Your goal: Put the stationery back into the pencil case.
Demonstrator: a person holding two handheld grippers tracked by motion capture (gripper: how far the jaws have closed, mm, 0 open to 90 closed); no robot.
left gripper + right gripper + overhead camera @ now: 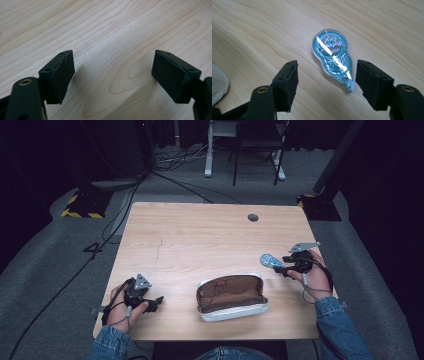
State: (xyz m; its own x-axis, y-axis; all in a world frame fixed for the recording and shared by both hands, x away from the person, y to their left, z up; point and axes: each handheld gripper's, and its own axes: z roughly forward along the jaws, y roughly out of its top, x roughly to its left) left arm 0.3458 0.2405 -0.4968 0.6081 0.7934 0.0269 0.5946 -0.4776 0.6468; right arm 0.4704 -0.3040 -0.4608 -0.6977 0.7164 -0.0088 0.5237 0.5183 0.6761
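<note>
Evidently the right tool point(327, 82) hangs open over the correction-tape dispenser point(333, 57), lying flat on the worktop point(200, 235) at right of frame, jaws straddling its tail to grasp. Left tool point(112, 75) idles open, near the open pencil case point(231, 296).

A: In the right gripper view, the pale rounded thing point(218, 83) at the left edge is cut off; what it is can't be told there.

B: The lettering on the clear teal teardrop-shaped tape dispenser point(333, 57) is upside down, and a bright glare streak crosses it.

A: From the high view, that dispenser point(271, 260) is too small for any detail.

B: The open brown-lined, silver-rimmed pencil case point(231, 296) hides its own near inside wall.

A: Both denim sleeves run off the near edge.
</note>
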